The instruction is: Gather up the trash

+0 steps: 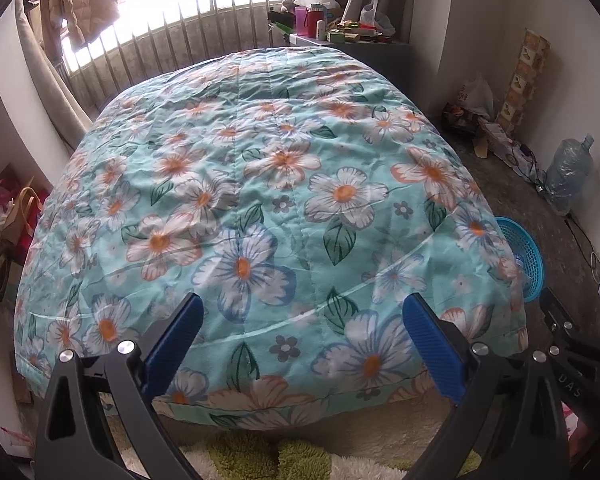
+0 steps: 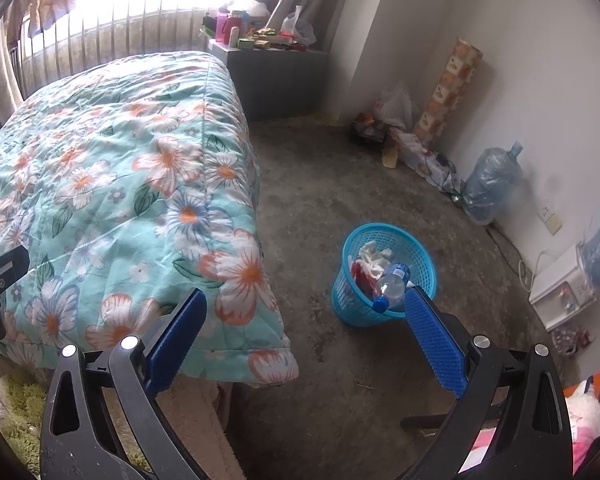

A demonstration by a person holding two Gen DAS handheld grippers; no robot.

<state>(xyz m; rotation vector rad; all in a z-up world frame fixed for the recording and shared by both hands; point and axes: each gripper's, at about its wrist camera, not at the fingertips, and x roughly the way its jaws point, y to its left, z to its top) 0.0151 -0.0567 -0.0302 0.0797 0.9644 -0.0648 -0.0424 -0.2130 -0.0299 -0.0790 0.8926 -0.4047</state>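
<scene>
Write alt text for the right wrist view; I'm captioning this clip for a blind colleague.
A blue mesh basket stands on the bare floor beside the bed, holding a clear plastic bottle with a blue cap, white crumpled paper and something red. The open right gripper frames the scene, empty. A floral quilt covers the bed on the left.

A bed (image 1: 260, 184) carries a turquoise floral quilt (image 2: 112, 184) spread across its top. Beside it, the bare grey floor (image 2: 320, 184) holds a blue mesh basket (image 2: 352, 312) containing a plastic bottle (image 2: 392, 284) and crumpled paper (image 2: 374, 256); a large water jug (image 2: 492, 184) stands against the wall.
</scene>
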